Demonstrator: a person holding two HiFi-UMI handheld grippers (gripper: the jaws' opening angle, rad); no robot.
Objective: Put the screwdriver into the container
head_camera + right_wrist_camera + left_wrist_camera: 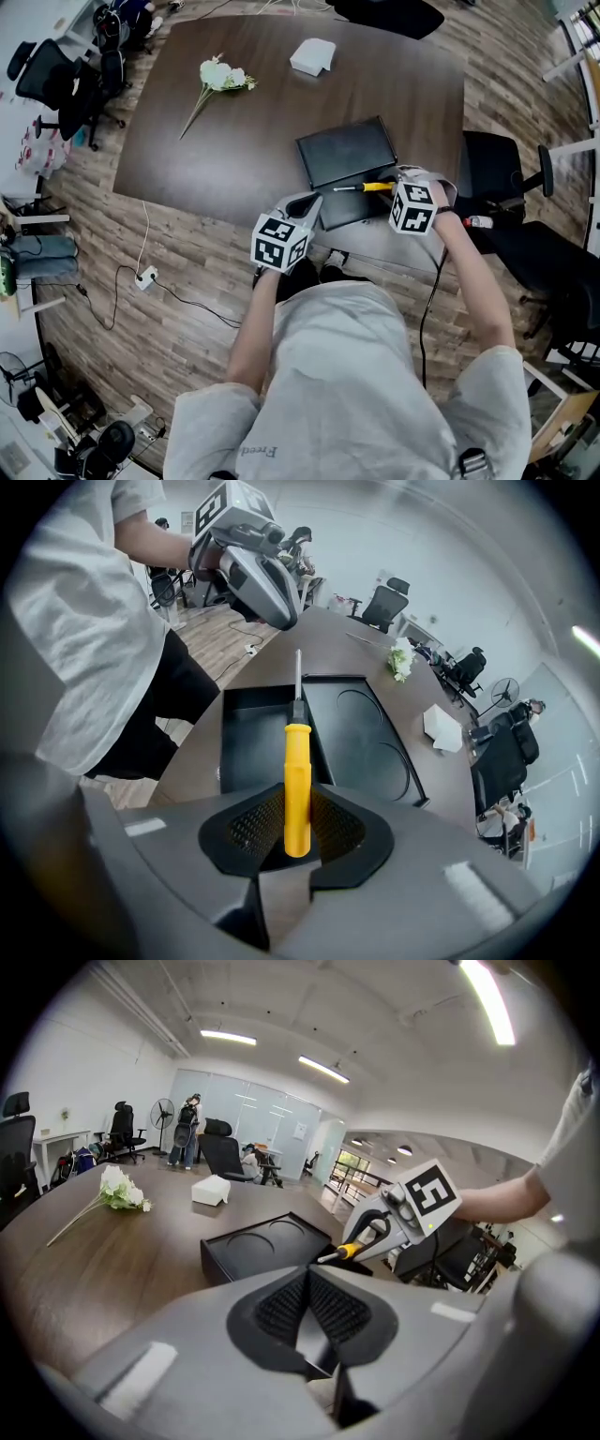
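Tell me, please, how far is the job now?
Done: the screwdriver is picked up; the right gripper has its jaws shut on the yellow handle. In hand: it is held over the open compartment of the black container. Left: lower and release it. The left gripper is shut and empty.

Dark table (pixel 262 122) bears black container (pixel 347 155), flowers (pixel 220 77), white box (pixel 313 56) (well apart).

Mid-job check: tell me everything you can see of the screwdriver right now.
The screwdriver has a yellow, plastic-looking handle and a thin silvery metal shaft. The right gripper is shut on the rear end of the handle, its fingers pressing either side. The tool sticks straight out from the gripper, roughly level, with the shaft pointing away over the open black container. Nothing else appears to touch it.
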